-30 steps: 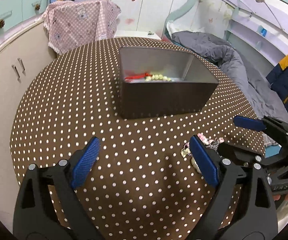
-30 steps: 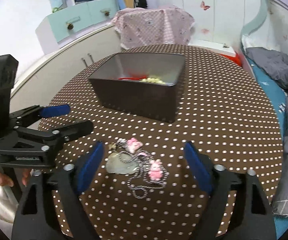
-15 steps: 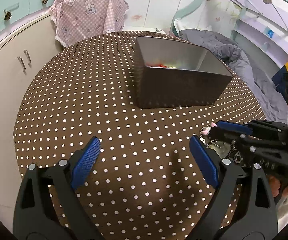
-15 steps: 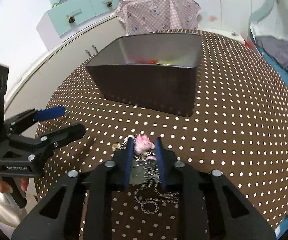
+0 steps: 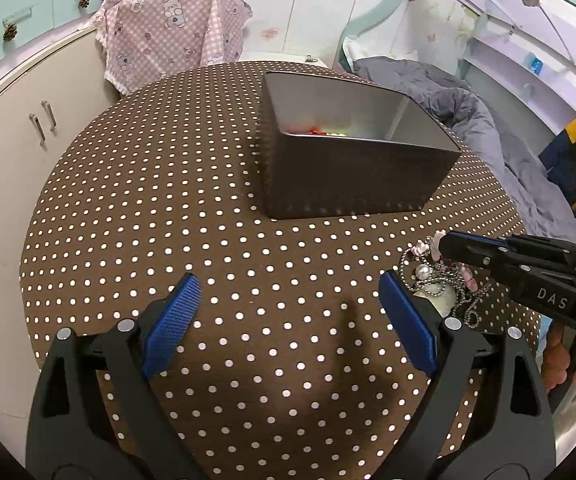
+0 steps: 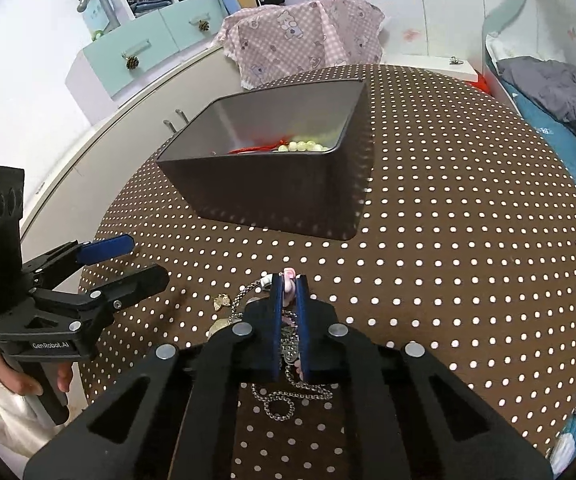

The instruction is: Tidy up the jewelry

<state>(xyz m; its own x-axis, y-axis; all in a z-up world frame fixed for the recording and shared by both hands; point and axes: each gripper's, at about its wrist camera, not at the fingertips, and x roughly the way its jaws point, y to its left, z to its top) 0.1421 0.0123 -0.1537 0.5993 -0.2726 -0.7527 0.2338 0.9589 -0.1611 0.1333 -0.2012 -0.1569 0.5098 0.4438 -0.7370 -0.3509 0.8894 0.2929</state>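
Observation:
A silver chain necklace with pink charms [image 6: 288,396] lies in a heap on the dotted tablecloth. My right gripper [image 6: 289,285] is shut on it, and a pink charm [image 6: 289,276] sticks out between the blue pads. In the left wrist view the same necklace [image 5: 436,284] sits under my right gripper [image 5: 444,246]. Beyond it stands a dark rectangular box [image 6: 272,196] [image 5: 360,176] holding a red cord and pale green beads [image 6: 308,145]. My left gripper [image 5: 288,280] [image 6: 144,260] hovers open over bare cloth, left of the necklace, with nothing between its fingers.
The round table [image 5: 148,208] has a brown cloth with white dots. A white cabinet [image 5: 16,148] stands at its left, a pink checked cloth [image 5: 172,36] lies behind, and a bed with grey bedding [image 5: 468,108] is at the right. A hand [image 6: 28,384] holds the left gripper's handle.
My right gripper's jaws went from wide open around the necklace to shut on its pink charm. The left gripper has stayed open.

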